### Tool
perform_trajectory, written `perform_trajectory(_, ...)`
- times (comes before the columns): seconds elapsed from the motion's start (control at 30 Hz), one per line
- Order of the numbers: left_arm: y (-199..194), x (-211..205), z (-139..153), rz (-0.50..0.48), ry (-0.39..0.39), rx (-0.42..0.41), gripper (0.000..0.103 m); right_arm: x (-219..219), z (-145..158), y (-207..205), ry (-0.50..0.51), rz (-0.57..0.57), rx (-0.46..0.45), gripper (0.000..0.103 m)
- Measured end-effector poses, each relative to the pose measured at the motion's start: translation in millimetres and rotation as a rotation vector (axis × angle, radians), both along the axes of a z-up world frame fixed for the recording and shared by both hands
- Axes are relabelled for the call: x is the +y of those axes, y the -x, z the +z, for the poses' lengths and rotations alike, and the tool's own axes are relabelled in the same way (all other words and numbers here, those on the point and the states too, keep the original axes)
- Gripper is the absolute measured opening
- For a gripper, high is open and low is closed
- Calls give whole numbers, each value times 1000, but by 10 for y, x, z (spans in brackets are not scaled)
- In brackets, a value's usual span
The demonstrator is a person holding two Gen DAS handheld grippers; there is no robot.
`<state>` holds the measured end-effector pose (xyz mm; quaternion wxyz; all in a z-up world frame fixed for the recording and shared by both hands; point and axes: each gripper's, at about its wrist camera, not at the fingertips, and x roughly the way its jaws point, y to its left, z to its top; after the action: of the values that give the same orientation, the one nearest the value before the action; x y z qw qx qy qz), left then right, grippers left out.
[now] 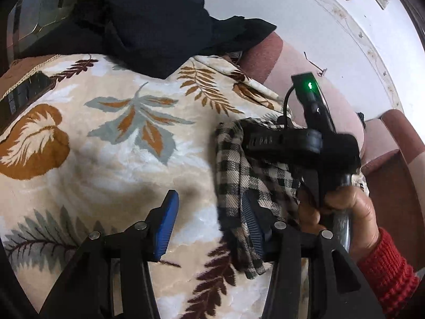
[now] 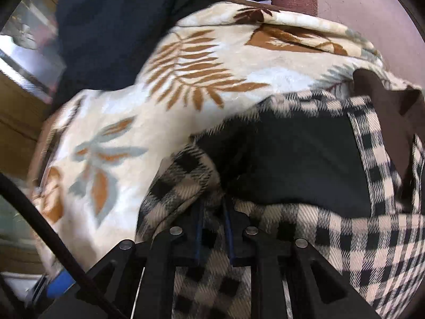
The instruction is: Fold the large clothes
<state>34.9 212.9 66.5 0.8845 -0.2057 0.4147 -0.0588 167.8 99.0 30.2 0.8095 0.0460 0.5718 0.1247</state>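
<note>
Left wrist view: the left gripper (image 1: 209, 223) is seen with its jaws spread wide, nothing held between the blue pads (image 1: 166, 226). A checked shirt (image 1: 239, 164), cream and black, is draped at 3 o'clock of the frame, touching the right-hand pad. The right gripper (image 1: 292, 143) is recorded at 3 o'clock, buried in that shirt, with the right hand (image 1: 342, 207) on its handle and a red knitted cuff (image 1: 385, 273) at 4 o'clock. A leaf-patterned blanket (image 1: 106, 138) is spread beneath; a dark cloth (image 1: 159, 26) lies at 12 o'clock.

Right wrist view: the right gripper (image 2: 213, 215) is shown clenched on a bunched fold of the checked shirt (image 2: 345, 239), whose dark lining (image 2: 292, 154) is exposed above. The blanket (image 2: 199, 79) fills 10 to 1 o'clock.
</note>
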Motion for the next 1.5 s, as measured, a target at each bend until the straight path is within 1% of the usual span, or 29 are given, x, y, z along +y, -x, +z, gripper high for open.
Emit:
perform_trajectory(0.07, 32, -95, 50, -21, -21, -15, 48, -192, 209, 111, -87, -17, -32, 17)
perform_trajectory(0.13, 63, -217, 93, -47, -53, -33, 49, -467, 479, 282, -135, -23, -79, 17)
perform_trajectory(0.17, 77, -290, 108, -59, -73, -40, 49, -686, 644, 401, -157, -32, -110, 21)
perform_trajectory(0.2, 83, -352, 115, -72, -85, -44, 50, -1025, 819, 573, -159, -60, -146, 29)
perform_trajectory(0.23, 77, -418, 117, -86, -92, -45, 50, -1226, 908, 670, -145, -88, -168, 36)
perform_trajectory(0.27, 55, -493, 115, -102, -98, -42, 50, -1606, 1031, 832, -99, -145, -208, 51)
perform_trajectory(0.3, 20, -556, 114, -116, -102, -36, 50, -1862, 1093, 931, -48, -187, -235, 61)
perform_trajectory(0.33, -30, -614, 113, -125, -104, -30, 50, -2127, 1130, 1016, 29, -237, -258, 63)
perform_trajectory(0.4, -176, -724, 121, -126, -112, -32, 50, -2714, 1049, 1166, 218, -348, -233, 64)
perform_trajectory(0.43, -276, -786, 123, -125, -129, -39, 50, -2913, 994, 1194, 256, -375, -215, 64)
perform_trajectory(0.5, -450, -868, 82, -126, -161, -33, 50, -3287, 803, 1271, 291, -437, -162, 64)
perform_trajectory(0.57, -651, -938, 11, -140, -199, -12, 49, -3490, 607, 1299, 246, -454, -113, 64)
perform_trajectory(0.6, -720, -947, -18, -141, -209, -9, 48, -3511, 542, 1286, 233, -453, -103, 64)
perform_trajectory(0.63, -822, -956, -72, -142, -228, -1, 37, -3501, 474, 1265, 227, -447, -93, 64)
perform_trajectory(0.67, -885, -958, -120, -140, -242, 14, 17, -3487, 417, 1219, 226, -434, -81, 53)
perform_trajectory(0.7, -966, -950, -194, -135, -257, 44, 8, -3486, 379, 1173, 219, -419, -64, 16)
perform_trajectory(0.73, -1006, -929, -244, -128, -259, 61, 5, -3520, 360, 1133, 222, -420, -47, 5)
perform_trajectory(0.8, -1078, -832, -322, -98, -228, 71, 5, -3683, 408, 1064, 220, -463, -80, 5)
perform_trajectory(0.87, -1119, -780, -345, -78, -211, 78, 5, -3926, 487, 1022, 180, -554, -106, 5)
perform_trajectory(0.93, -1143, -758, -380, -50, -208, 89, 8, -4071, 395, 945, 143, -622, -91, 5)
perform_trajectory(0.97, -1152, -761, -428, -40, -224, 93, 9, -4058, 299, 890, 154, -627, -62, 5)
perform_trajectory(1.03, -1149, -781, -520, -45, -239, 101, 9, -3929, 128, 834, 248, -598, -10, 5)
perform_trajectory(1.07, -1141, -791, -519, -42, -244, 94, 9, -3852, 95, 827, 302, -581, -6, 5)
perform_trajectory(1.13, -1129, -793, -457, -43, -246, 102, 9, -3736, 169, 862, 364, -569, -42, 8)
perform_trajectory(1.23, -1057, -724, -270, -27, -218, 87, 13, -3716, 481, 1027, 366, -613, -118, 16)
perform_trajectory(1.3, -989, -636, -138, 1, -210, 70, 21, -3699, 740, 1150, 347, -638, -182, 29)
perform_trajectory(1.37, -893, -514, -15, 43, -212, 45, 39, -3610, 939, 1225, 309, -623, -220, 30)
perform_trajectory(1.47, -784, -355, 77, 97, -240, 27, 42, -3207, 1113, 1225, 152, -507, -240, 30)
perform_trajectory(1.5, -753, -302, 87, 109, -250, 28, 42, -2935, 1129, 1192, 90, -430, -233, 30)
